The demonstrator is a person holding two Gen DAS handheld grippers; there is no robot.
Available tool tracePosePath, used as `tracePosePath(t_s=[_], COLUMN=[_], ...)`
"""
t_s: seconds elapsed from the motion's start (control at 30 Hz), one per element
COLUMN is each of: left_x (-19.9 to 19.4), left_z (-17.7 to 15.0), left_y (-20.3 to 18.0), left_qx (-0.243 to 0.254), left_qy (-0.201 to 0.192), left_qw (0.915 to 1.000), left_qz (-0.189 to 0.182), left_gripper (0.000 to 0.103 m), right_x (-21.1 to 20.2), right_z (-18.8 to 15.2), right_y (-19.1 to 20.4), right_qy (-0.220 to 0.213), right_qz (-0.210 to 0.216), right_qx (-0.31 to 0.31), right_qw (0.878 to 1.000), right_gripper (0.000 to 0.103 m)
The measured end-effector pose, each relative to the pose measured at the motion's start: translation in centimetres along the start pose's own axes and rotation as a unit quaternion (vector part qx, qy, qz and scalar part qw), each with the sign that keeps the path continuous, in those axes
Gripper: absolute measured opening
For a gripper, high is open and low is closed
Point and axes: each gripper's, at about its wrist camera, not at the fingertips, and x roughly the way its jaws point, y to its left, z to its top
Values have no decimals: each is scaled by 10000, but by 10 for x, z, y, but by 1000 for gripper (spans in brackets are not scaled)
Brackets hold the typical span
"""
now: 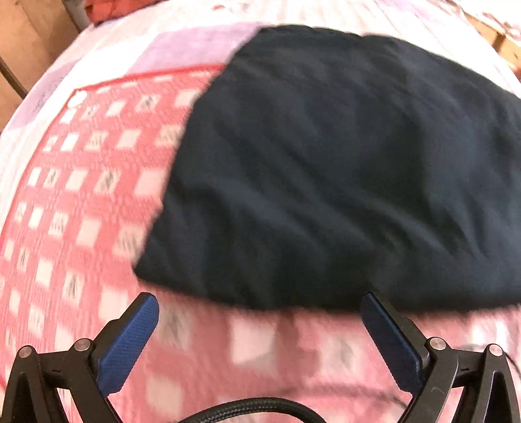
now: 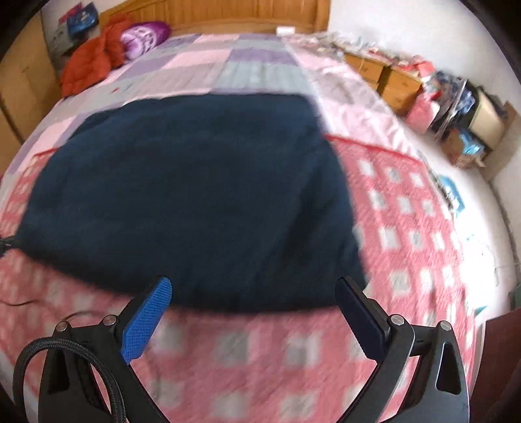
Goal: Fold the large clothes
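No text, label, brand or number can be read on anything here.

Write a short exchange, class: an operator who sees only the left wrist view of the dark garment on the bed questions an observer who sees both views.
Operator: Are the right tongs holding anything?
Observer: No. The right tongs are open and empty, facing the near edge of the dark garment.
Operator: What lies at the head of the bed?
Observer: A purple pillow next to an orange garment, in front of a wooden headboard.
Operator: What is beside the bed on the right?
Observer: Wooden drawers, then a pile of boxes and bags along the wall.
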Motion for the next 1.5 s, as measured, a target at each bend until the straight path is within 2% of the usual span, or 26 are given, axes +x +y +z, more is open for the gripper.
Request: tracePosePath(t_s=[0.1,0.17,0.3,0.5,0.77,1.13,1.5], left_x=[-40,-71,-137,-215,-297,-365,-389], left_z=[-22,-34,-50,-86,-125,-152,-165], left_y=[-21,-33,-49,-60,-62,-60,-57], left_qx=[-95,-87,-39,34,148,251,197], left_qy=[321,362,201,292,-137,-611,-735], left_qw=[9994,9993,9997,9990,9992,9965,9960], left_qz=[-124,-52,164,-328,-335,-505,-473], left_gripper=[102,103,103,103,103,102,102], right_x=[-41,-68,-124,-212,-291,-369,-400], right_z=[-19,-28,-47,-76,-109,-123,-136], right_y=[25,37,56,69,64,63,57], right_qy=[168,211,399,416,170,-404,-504], right_qz=[305,365,310,276,283,245,270], right_qx=[187,240,174,136,453,606,627], right_qw=[9992,9988,9986,9987,9984,9970,9964], right_gripper=[102,102,102,102,102,103,103])
